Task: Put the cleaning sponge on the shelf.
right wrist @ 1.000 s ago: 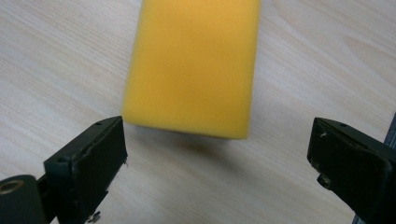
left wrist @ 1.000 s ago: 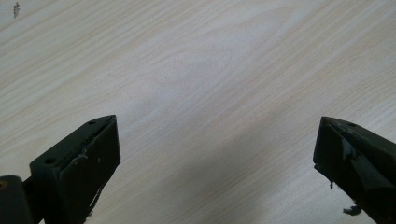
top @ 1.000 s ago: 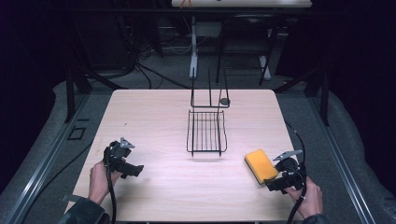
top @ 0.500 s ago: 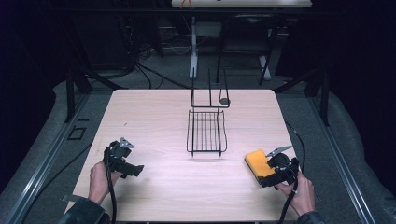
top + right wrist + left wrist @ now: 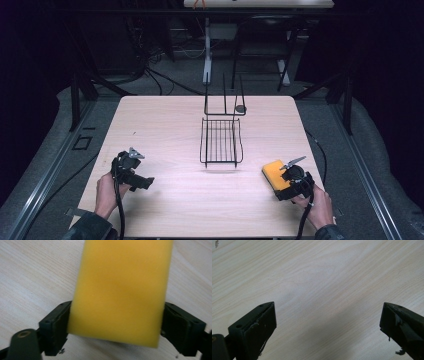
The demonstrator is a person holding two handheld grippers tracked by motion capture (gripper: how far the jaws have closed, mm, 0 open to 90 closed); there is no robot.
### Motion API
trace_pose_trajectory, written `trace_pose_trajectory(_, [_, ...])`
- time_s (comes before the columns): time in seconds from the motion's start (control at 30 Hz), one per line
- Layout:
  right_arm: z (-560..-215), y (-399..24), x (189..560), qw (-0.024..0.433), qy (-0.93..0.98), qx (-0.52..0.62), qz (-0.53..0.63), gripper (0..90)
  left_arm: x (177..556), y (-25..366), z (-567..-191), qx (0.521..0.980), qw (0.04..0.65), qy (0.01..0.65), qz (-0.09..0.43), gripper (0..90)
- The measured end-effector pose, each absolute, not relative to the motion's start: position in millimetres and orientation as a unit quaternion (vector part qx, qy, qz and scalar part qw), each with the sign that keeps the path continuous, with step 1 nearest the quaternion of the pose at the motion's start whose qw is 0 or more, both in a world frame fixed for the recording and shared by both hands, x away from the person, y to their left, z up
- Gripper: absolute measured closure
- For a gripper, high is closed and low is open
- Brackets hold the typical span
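Resting low at the near left of the pale wooden desk [image 5: 165, 125], the left hand-held gripper [image 5: 134, 176] sits in the person's left hand [image 5: 105, 192], its cable trailing back toward the bottom edge; in the left gripper view its two black jaws stand wide apart over bare wood grain, with nothing between them, and the outer part of each jaw is cut off by the frame; a little torn padding hangs from the right-side jaw, though it is too blurred to make out well. Toward the middle of the desk stands a black wire rack [image 5: 221, 141], its thin bars hard to separate against the wood; behind it rises an upright wire frame [image 5: 225, 100] with a small dark round piece [image 5: 240, 108] at its foot, too small to tell what it is. At the near right lies a yellow sponge [image 5: 274, 174], flat on the desk; the right hand-held gripper [image 5: 288, 182], held by the right hand [image 5: 316, 206], covers its near end in the high view; in the right gripper view the sponge [image 5: 120, 290] runs up out of the top of the frame, and the two jaws sit against its long sides, one on each; whether they are squeezing it or merely touching, I cannot tell.
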State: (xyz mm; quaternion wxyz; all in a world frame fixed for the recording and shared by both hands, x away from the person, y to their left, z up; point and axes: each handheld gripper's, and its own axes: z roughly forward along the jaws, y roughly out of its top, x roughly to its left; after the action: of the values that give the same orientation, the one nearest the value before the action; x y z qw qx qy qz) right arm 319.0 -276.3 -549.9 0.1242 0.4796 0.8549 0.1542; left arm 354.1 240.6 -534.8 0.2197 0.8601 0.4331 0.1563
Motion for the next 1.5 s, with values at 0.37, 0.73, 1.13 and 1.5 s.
trace_pose_trajectory(0.37, [-544.0,-277.0,315.7,0.14,0.854,0.476,0.159,21.3,353.2,240.0,-534.8,0.861,0.218,0.432,0.155,1.7])
trace_pose_trajectory(0.73, [-538.1,-278.3,314.1,0.141,0.854,0.471,0.168,21.8,353.3,239.5,-535.1,0.861,0.216,0.432,0.157,2.7])
trace_pose_trajectory(1.13, [-534.6,-278.2,312.2,0.146,0.857,0.464,0.168,22.1,353.7,239.5,-534.6,0.866,0.214,0.425,0.155,3.1])
trace_pose_trajectory(1.5, [-528.6,-276.1,311.3,0.145,0.856,0.463,0.178,22.4,353.8,239.1,-534.9,0.866,0.209,0.426,0.156,3.1])
